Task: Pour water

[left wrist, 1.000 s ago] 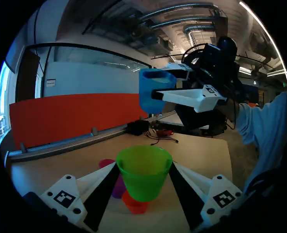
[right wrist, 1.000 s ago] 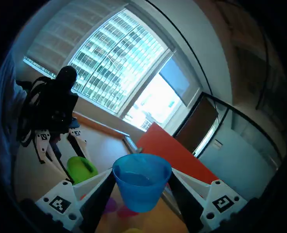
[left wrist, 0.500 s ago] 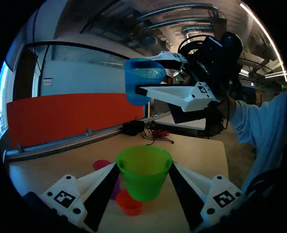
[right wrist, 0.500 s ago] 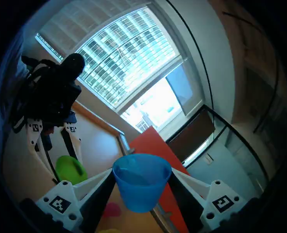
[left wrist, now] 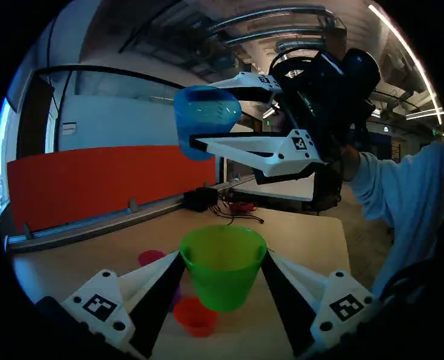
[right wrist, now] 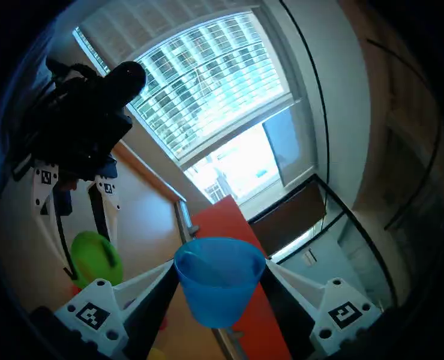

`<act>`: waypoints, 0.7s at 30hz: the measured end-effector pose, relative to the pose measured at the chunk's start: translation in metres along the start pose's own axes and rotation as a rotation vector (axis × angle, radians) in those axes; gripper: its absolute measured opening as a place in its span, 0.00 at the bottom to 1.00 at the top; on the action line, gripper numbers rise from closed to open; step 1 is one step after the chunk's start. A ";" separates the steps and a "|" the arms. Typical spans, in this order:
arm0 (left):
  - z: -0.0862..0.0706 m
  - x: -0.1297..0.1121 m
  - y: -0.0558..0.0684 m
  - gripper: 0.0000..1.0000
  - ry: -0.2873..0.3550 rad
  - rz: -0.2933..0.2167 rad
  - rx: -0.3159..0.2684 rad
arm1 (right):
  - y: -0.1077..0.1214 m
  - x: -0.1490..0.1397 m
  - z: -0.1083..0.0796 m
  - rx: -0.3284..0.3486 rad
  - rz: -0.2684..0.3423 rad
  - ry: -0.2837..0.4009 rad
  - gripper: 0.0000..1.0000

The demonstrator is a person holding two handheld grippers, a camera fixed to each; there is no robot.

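Observation:
My left gripper (left wrist: 222, 270) is shut on a green cup (left wrist: 223, 265), held upright low in the left gripper view. Above it hangs a blue cup (left wrist: 206, 119), tipped on its side with its mouth toward the left, with the right gripper (left wrist: 216, 117) shut on it. In the right gripper view the blue cup (right wrist: 219, 279) sits between my right gripper's (right wrist: 219, 282) fingers with water inside, and the green cup (right wrist: 94, 257) shows lower left in the left gripper (right wrist: 81, 237).
On the wooden table (left wrist: 294, 231) lie small cups: an orange one (left wrist: 194, 315) and a pink one (left wrist: 150, 258). A black device with cables (left wrist: 201, 198) sits at the table's far edge. An orange wall panel (left wrist: 102, 180) stands behind. A sleeve (left wrist: 402, 198) is at right.
The right gripper has carried the blue cup up and to the left over the green cup and tipped it further onto its side. The green cup has stayed put.

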State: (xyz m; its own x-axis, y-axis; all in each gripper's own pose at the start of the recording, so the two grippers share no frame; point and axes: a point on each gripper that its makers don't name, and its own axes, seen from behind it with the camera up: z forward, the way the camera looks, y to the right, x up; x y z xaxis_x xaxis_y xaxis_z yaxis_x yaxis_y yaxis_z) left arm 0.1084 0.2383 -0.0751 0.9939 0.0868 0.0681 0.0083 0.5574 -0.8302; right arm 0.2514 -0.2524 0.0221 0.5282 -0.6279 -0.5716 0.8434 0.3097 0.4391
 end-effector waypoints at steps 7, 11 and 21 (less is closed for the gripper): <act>0.004 0.005 0.005 0.87 0.010 -0.001 -0.012 | 0.006 0.000 0.002 -0.016 -0.060 -0.007 0.91; 0.006 0.005 0.007 0.87 0.011 0.001 -0.018 | 0.009 0.001 0.002 -0.025 -0.087 -0.008 0.91; 0.007 0.009 0.010 0.87 0.014 0.009 -0.023 | 0.018 0.004 0.000 -0.049 -0.138 -0.007 0.91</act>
State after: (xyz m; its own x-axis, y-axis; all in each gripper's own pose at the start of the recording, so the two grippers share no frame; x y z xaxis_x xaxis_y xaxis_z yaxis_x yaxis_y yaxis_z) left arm 0.1163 0.2501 -0.0790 0.9954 0.0799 0.0526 0.0015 0.5377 -0.8431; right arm 0.2686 -0.2493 0.0281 0.4060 -0.6718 -0.6196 0.9120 0.2542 0.3220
